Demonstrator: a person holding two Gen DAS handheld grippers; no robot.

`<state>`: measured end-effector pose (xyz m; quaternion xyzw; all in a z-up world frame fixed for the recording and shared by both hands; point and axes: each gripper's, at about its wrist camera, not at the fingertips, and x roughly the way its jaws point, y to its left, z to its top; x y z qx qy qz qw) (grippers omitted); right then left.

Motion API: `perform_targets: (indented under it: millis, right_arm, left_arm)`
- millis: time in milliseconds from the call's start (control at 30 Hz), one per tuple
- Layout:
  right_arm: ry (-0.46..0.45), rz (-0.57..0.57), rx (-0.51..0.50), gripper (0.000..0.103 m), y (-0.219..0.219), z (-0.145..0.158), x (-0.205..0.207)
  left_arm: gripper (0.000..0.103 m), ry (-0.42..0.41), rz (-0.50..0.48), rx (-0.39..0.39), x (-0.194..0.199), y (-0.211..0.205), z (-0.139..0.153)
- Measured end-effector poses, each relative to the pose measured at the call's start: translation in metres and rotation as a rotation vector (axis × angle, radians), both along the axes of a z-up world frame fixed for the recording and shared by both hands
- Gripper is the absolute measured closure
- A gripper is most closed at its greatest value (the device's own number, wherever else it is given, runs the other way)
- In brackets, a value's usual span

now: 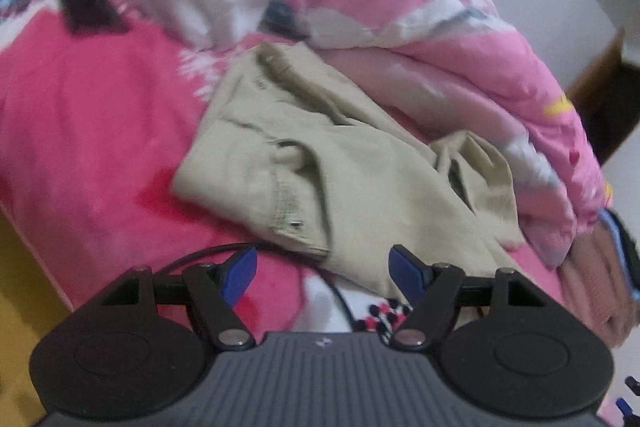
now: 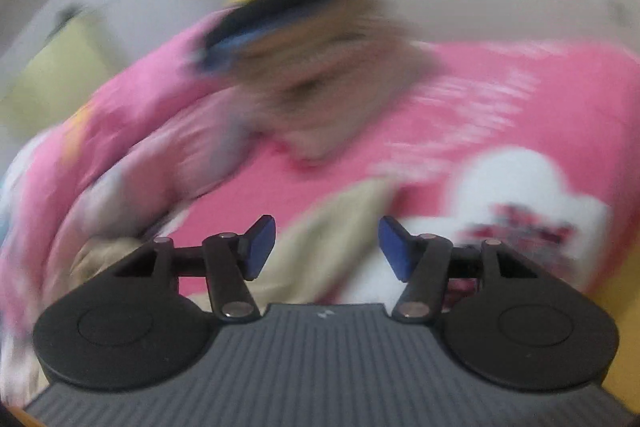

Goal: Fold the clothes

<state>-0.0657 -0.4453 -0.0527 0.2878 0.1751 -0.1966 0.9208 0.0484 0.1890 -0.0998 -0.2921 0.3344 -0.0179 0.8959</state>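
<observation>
In the left wrist view, the left gripper (image 1: pixel 324 269) stands wide open with nothing between its blue pads (image 1: pixel 240 275). The khaki garment (image 1: pixel 320 163) lies just beyond it, from about eleven to two o'clock of the fingertips, its near hem close to the gap between the fingers but apart from the pads. It is a thin, woven, creased cloth, partly folded into a rough slab, with a stitched band and a small metal snap near its near edge. It rests on the bed's hot-pink sheet (image 1: pixel 80 131), a soft fabric with white and dark print. At one to three o'clock a bulky pale-pink quilt (image 1: pixel 460 75) is heaped, puffy and rumpled.

The right wrist view is heavily blurred. The right gripper (image 2: pixel 327 247) is also open, pads clear of cloth. A khaki fold runs from between its fingers toward twelve o'clock on the pink sheet. A brownish fabric heap (image 2: pixel 320 83) lies well beyond at twelve o'clock; its nature cannot be told.
</observation>
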Motion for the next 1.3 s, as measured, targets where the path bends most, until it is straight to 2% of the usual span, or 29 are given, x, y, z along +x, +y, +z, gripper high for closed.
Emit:
perform_targets:
  millis: [133,200,233,300,367,500,633,700,800,1033,1200,1300]
  right_arm:
    - [0.008,0.408,-0.229,0.041,0.097,0.021,0.049]
    - [0.038,0.643,-0.337,0.034,0.150,0.021,0.072]
    - [0.046,0.754,-0.393,0.033,0.176,0.017,0.082]
    - [0.047,0.894,-0.503,0.033,0.221,0.005,0.101]
    - [0.070,0.979,-0.595,0.033,0.256,-0.007,0.121]
    - [0.098,1.068,-0.718,0.033,0.296,-0.024,0.146]
    - [0.119,1.100,-0.806,0.034,0.318,-0.033,0.140]
    - [0.122,1.091,-0.814,0.034,0.318,-0.033,0.142]
    - [0.117,1.074,-0.790,0.033,0.315,-0.033,0.143]
    - [0.110,1.037,-0.699,0.033,0.308,-0.038,0.144]
    - [0.088,1.023,-0.669,0.033,0.308,-0.036,0.139]
    - [0.072,1.013,-0.658,0.033,0.306,-0.031,0.134]
  left_arm:
    - [0.029,-0.019,0.011,-0.051,-0.001,0.010,-0.014]
    - [0.029,-0.041,0.019,-0.069,-0.001,0.012,-0.019]
    - [0.029,-0.052,0.023,-0.078,0.000,0.013,-0.022]
    - [0.029,-0.073,0.028,-0.091,0.001,0.015,-0.025]
    - [0.029,-0.092,0.026,-0.096,0.002,0.020,-0.027]
    - [0.031,-0.117,0.033,-0.127,0.005,0.030,-0.029]
    - [0.043,-0.077,0.001,-0.124,0.003,0.042,-0.027]
    - [0.042,-0.049,-0.007,-0.108,-0.008,0.054,-0.018]
    - [0.037,-0.002,0.049,0.032,-0.043,0.081,0.003]
    - [0.034,0.213,0.304,0.432,-0.128,0.136,0.030]
    - [0.034,0.247,0.463,0.527,-0.170,0.171,0.052]
    - [0.033,0.203,0.471,0.499,-0.172,0.171,0.057]
